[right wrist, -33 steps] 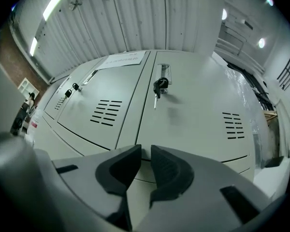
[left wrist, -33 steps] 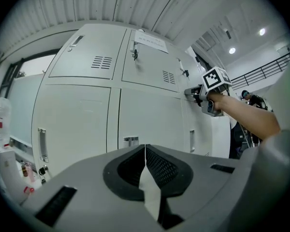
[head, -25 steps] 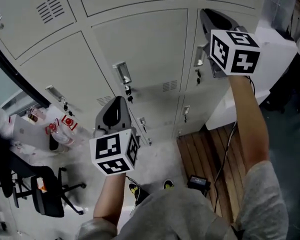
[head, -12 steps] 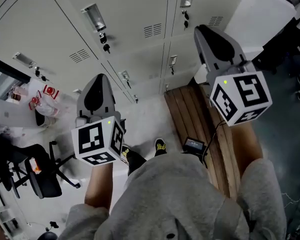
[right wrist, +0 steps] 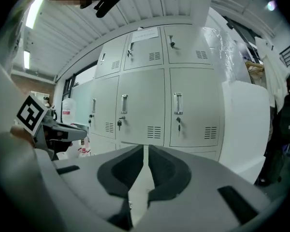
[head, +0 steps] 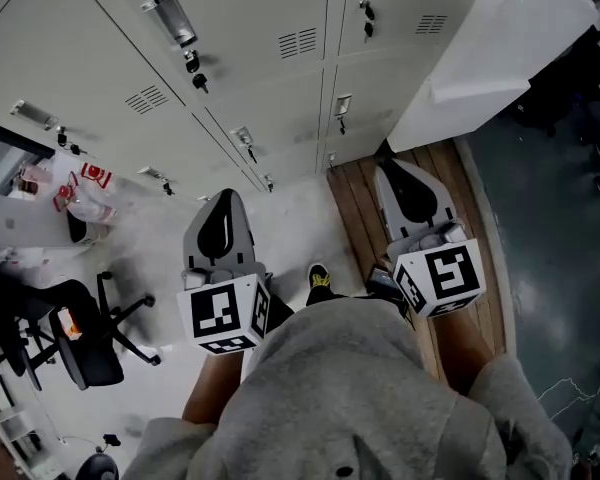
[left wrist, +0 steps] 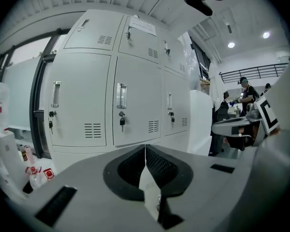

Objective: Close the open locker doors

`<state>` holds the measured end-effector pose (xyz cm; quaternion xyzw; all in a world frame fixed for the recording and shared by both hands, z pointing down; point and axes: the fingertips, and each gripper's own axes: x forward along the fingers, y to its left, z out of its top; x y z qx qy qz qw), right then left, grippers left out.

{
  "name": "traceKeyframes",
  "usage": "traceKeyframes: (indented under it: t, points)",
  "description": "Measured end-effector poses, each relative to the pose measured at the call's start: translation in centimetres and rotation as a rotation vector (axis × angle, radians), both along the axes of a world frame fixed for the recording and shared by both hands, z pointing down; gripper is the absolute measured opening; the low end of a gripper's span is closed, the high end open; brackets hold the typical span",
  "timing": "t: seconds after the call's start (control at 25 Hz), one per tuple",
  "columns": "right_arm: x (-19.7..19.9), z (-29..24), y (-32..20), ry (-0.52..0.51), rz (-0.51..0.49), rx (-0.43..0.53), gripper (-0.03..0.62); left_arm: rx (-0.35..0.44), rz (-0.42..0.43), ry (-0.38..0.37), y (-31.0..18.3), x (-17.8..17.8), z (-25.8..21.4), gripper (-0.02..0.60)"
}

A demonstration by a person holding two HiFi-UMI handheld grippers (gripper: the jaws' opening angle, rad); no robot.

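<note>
Pale grey locker doors (head: 270, 28) are filling the wall ahead, every one in view sitting flush and shut (keys (head: 194, 80) are hanging from several locks). Pointing toward them, the left claw (left wrist: 145, 149) is keeping its jaws pressed together on nothing, while the right claw (right wrist: 145, 151) is showing a thin slit between its jaws, also empty. Both are hovering low and well apart from the doors, the right one over a strip of wooden slats (head: 355, 203), the left over pale floor. Off to the left, a black office chair (head: 80, 353) is standing.
</note>
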<state>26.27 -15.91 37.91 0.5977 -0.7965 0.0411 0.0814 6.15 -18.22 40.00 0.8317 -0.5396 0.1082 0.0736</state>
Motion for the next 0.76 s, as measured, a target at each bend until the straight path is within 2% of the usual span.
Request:
traceKeyframes:
  t: [0.24, 0.76]
  points:
    - [0.2, 0.3, -0.5, -0.035, 0.021, -0.004, 0.051, -0.027, -0.001, 0.003, 0.6, -0.1, 0.7, 0.011]
    - [0.7, 0.8, -1.2, -0.059, 0.033, -0.020, 0.051, -0.005, -0.024, -0.013, 0.2, -0.8, -0.1, 0.011]
